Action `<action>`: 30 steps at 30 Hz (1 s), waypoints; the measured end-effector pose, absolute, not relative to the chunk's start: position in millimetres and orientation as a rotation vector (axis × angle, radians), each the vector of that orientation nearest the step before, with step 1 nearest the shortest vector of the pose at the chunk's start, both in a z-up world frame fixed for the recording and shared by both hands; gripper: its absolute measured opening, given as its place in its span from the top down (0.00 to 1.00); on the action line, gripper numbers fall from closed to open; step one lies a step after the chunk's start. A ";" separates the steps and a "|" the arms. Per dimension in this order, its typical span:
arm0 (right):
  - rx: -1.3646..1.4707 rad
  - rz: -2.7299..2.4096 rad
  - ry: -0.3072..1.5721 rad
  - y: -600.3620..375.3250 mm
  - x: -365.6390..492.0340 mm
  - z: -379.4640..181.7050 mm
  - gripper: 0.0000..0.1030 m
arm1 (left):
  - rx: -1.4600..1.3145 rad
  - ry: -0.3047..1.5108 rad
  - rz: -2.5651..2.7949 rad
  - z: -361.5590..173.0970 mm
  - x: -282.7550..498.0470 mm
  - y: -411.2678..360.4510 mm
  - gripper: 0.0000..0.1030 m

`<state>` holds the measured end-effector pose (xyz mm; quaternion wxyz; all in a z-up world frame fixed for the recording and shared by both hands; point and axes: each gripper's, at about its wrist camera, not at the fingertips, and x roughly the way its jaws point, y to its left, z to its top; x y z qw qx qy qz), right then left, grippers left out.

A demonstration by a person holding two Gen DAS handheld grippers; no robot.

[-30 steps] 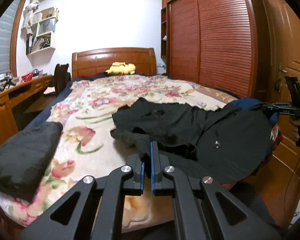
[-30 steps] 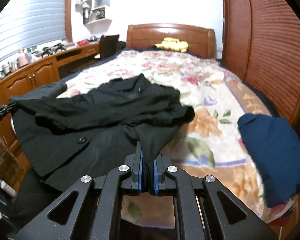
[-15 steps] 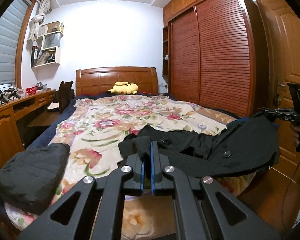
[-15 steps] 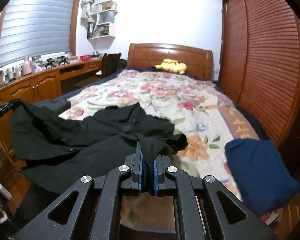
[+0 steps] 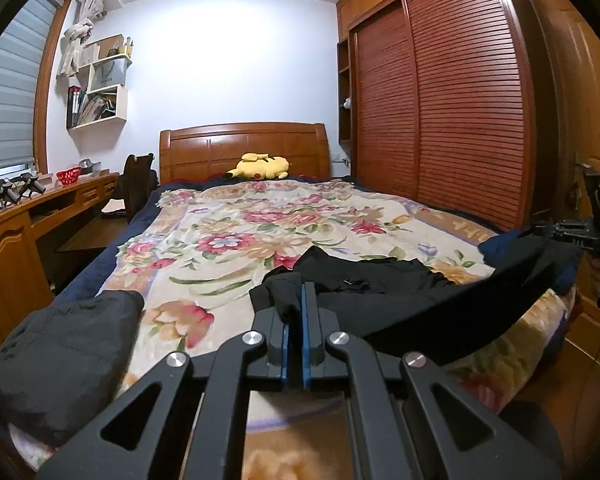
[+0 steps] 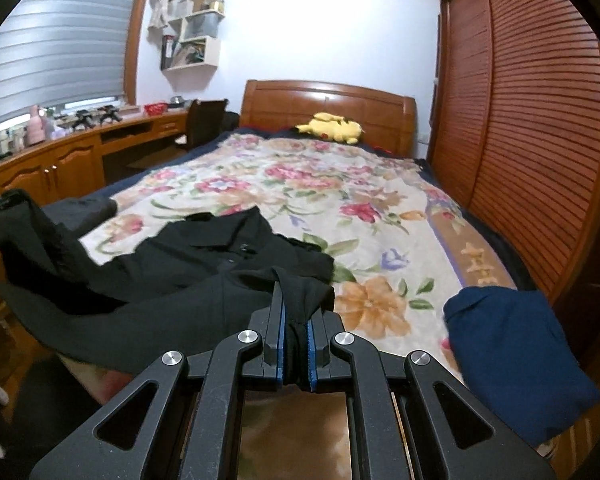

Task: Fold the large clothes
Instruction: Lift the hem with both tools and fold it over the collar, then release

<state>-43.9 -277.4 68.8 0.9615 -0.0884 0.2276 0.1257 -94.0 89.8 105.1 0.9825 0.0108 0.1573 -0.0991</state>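
A black jacket (image 6: 204,264), raised off the near end of the floral blanket (image 5: 236,248) over the past second, stretches between the left gripper (image 5: 294,320) and right gripper (image 6: 296,332), both clenched on its hem, likely ready to fold forward.

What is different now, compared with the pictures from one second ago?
Both grippers, left and right, rose and lifted the near edge of the black coat; its collar end remains on the floral blanket. Nothing was released: both stay clamped on it. The folded navy garment and dark pile stayed put.
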 end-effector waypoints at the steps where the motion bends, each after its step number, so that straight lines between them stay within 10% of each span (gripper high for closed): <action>1: -0.179 0.248 0.466 -278.0 -36.4 64.4 0.95 | 0.023 0.320 -0.197 103.9 -87.6 89.4 0.99; 30: -0.285 0.143 0.635 -238.8 266.9 -22.6 0.94 | 0.062 0.568 -0.021 12.9 225.6 103.4 0.99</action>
